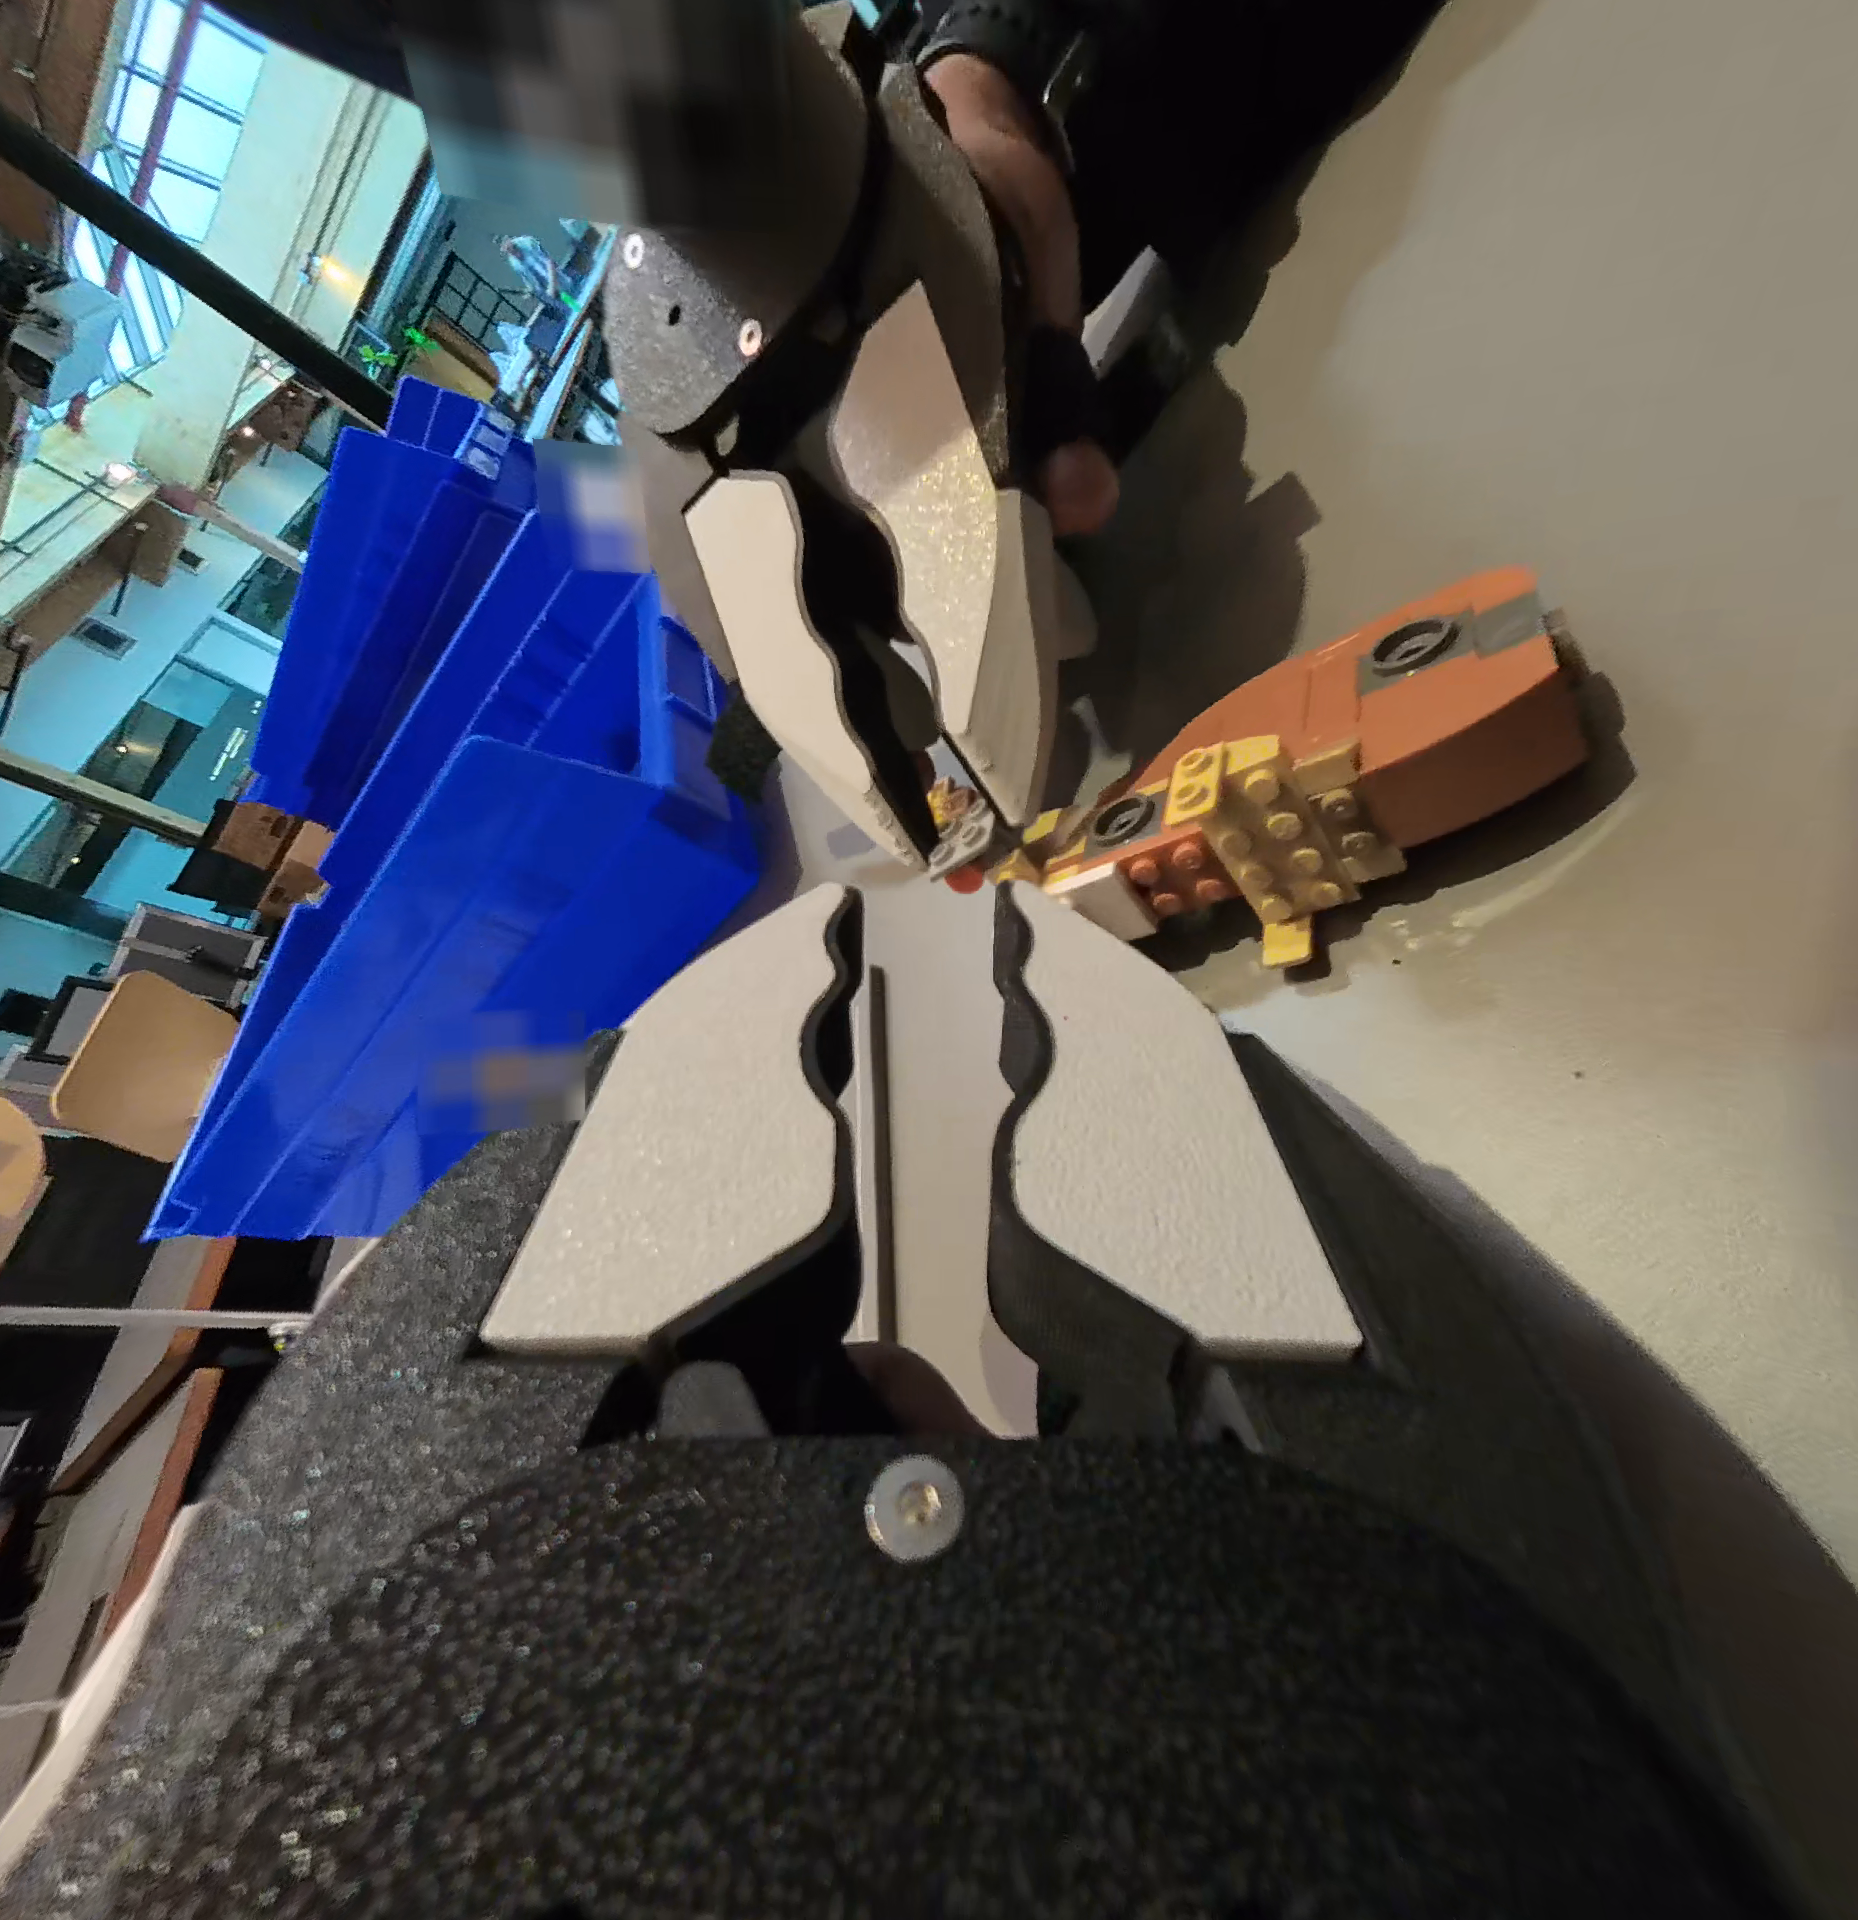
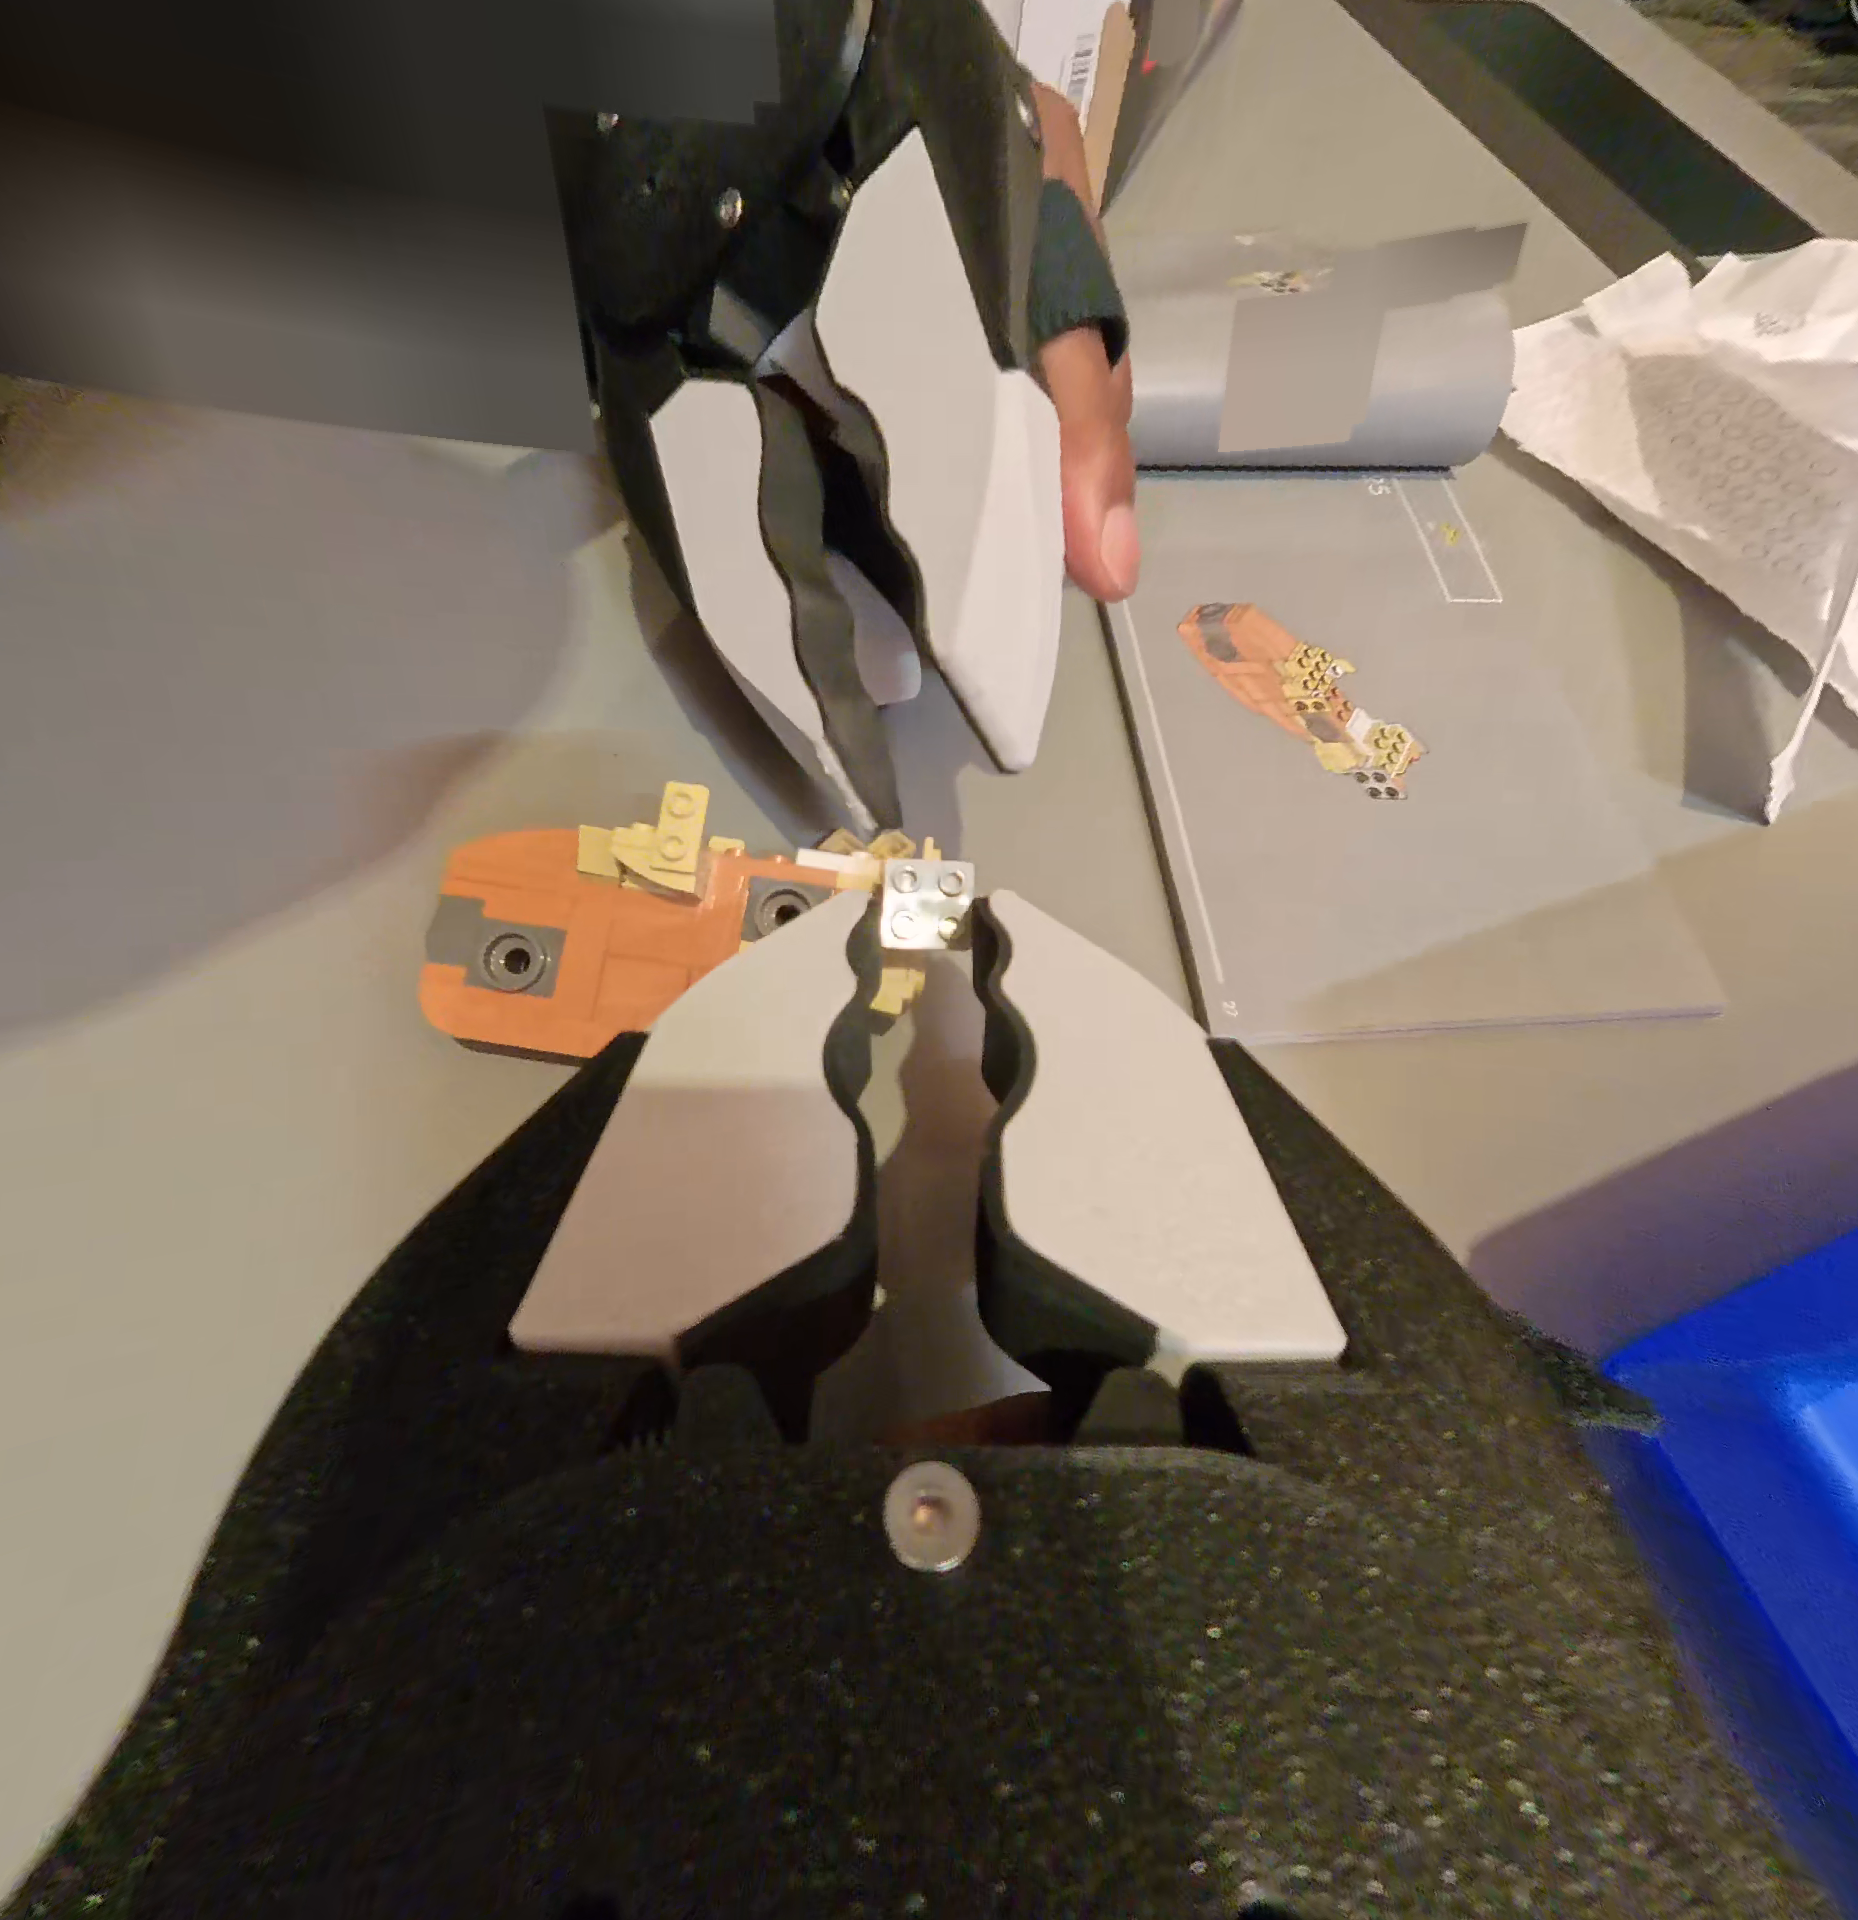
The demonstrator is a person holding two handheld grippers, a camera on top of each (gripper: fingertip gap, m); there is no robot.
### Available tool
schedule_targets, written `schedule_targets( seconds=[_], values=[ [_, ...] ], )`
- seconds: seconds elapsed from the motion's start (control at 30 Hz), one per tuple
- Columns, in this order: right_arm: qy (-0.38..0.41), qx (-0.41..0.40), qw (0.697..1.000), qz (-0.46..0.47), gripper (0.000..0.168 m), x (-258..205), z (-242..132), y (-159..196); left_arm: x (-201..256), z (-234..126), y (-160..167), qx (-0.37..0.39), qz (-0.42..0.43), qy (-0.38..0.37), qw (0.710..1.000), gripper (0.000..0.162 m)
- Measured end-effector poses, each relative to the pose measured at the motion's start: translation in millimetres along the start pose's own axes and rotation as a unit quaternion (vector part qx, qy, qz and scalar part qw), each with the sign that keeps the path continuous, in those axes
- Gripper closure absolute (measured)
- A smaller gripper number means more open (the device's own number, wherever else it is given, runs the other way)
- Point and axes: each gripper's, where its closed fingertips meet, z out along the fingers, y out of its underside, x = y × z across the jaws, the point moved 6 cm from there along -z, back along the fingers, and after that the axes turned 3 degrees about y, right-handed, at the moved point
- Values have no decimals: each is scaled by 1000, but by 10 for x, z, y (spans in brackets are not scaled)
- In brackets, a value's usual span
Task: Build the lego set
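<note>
Here the right gripper (image 2: pixel 927 920) has its fingers (image 2: pixel 769 1049) closed on a small grey two-by-two plate (image 2: pixel 927 906), pinched by its edges at the very tips, studs facing the camera. Below the plate, between the same fingers, tan pieces (image 2: pixel 897 992) show, though I cannot tell whether they touch it. The left gripper (image 1: pixel 927 894) reaches in from the opposite side, its fingers (image 1: pixel 1112 1132) parted by a narrow gap with nothing between them, the tips just short of the plate (image 1: pixel 961 844). Just beyond both grippers the orange lego model (image 2: pixel 551 935) lies flat on the grey worktop (image 2: pixel 229 675), a cluster of tan and yellow bricks (image 2: pixel 665 844) on top of it. To the right an open instruction booklet (image 2: pixel 1424 883) lies on the worktop, with crumpled white paper bags (image 2: pixel 1714 468) at the far right. A blue bin (image 2: pixel 1777 1475) stands at the near right.
</note>
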Motion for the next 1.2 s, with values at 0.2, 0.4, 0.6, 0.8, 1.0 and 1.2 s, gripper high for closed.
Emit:
schedule_targets(
  seconds=[0.2,0.4,0.6,0.8,1.0,1.2],
  values=[
    [2,-2,1000,-5,152,-13,11,2,31,33,2,-2,2,3,1000,138],
    [3,-4,1000,-7,152,-18,26,-3,17,43,15,-4,1,-7,1000,139],
    [2,-8,1000,-7,152,-14,41,-5,36,50,17,-7,11,-6,1000,142],
    [-9,-9,1000,-2,152,-5,45,-6,43,53,16,-6,15,-2,1000,143],
    [-22,-9,1000,11,152,12,48,-5,54,56,16,-7,21,0,1000,146],
    [-23,-8,1000,12,152,17,61,-10,62,46,6,-18,50,-4,999,147]
  ],
)
